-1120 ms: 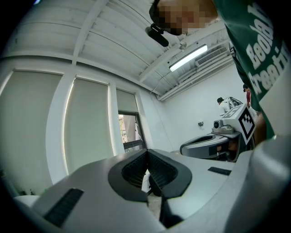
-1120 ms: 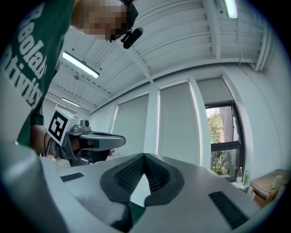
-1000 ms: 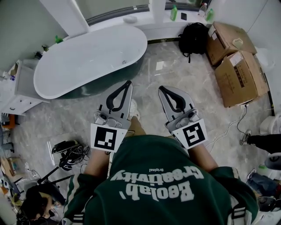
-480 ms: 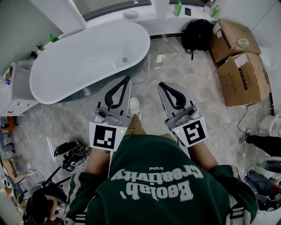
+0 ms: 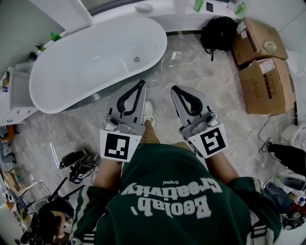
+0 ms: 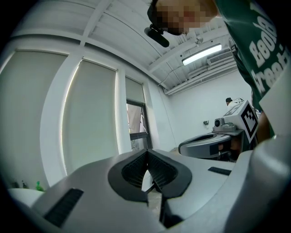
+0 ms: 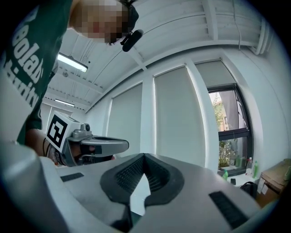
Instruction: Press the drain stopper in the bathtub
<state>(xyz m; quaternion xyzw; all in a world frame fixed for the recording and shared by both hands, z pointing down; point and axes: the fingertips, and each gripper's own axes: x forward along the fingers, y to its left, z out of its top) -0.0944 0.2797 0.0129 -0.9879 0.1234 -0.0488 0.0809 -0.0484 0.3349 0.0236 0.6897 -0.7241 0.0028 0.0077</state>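
The white oval bathtub (image 5: 71, 91) fills the upper left of the head view, with the small round metal drain stopper (image 5: 137, 59) on its floor near the right end. Both grippers are held over the marble floor, short of the tub and pointing toward it. My left gripper (image 5: 141, 84) is shut and empty, its tip a little below the tub's rim. My right gripper (image 5: 175, 89) is also shut and empty, further right. In the left gripper view the left gripper (image 6: 146, 150) has its jaws meeting, and in the right gripper view the right gripper (image 7: 144, 155) does too; both cameras look up at blinds and ceiling.
A black backpack (image 5: 218, 32) and two cardboard boxes (image 5: 267, 83) lie at the right. A white cabinet (image 5: 13, 98) stands left of the tub. Cables and gear (image 5: 75, 166) clutter the floor at the lower left. Bottles (image 5: 198, 5) stand on the ledge behind the tub.
The bathtub and drain stopper have slid lower and nearer in the head view. Both grippers stay shut, side by side, and sit slightly closer to the tub's rim.
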